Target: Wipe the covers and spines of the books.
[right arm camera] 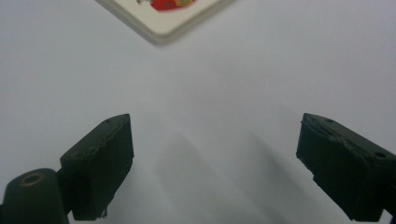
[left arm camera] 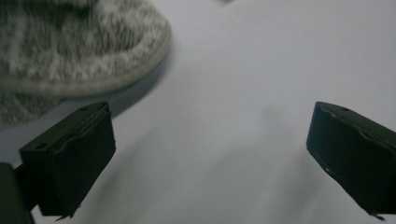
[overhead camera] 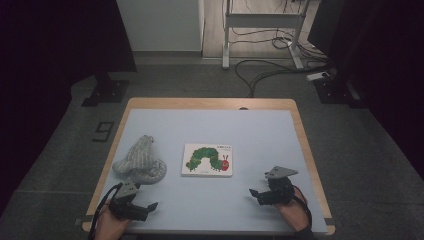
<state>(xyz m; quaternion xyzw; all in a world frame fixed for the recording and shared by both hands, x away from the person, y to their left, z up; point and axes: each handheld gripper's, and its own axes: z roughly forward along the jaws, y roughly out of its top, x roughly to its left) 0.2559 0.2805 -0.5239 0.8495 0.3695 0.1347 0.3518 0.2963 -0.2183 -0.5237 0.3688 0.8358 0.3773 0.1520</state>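
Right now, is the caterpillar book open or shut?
Shut. The book lies flat on the table, front cover up, no pages spread.

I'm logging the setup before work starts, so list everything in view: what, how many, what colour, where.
Knitted hat: one, grey and white, left part of the mat, just ahead of the left tongs.
Picture book: one, white cover with a green caterpillar, lying flat at mid-mat.
Mat: one, pale blue-grey, covering the table top.
Table: one, light wood rim showing around the mat.
Cables: several, dark, on the floor beyond the table.
Metal frame: one, white, on the floor behind.
Left tongs: one, black, near left edge, jaws wide apart, holding nothing.
Right tongs: one, black, near right, jaws wide apart, holding nothing.
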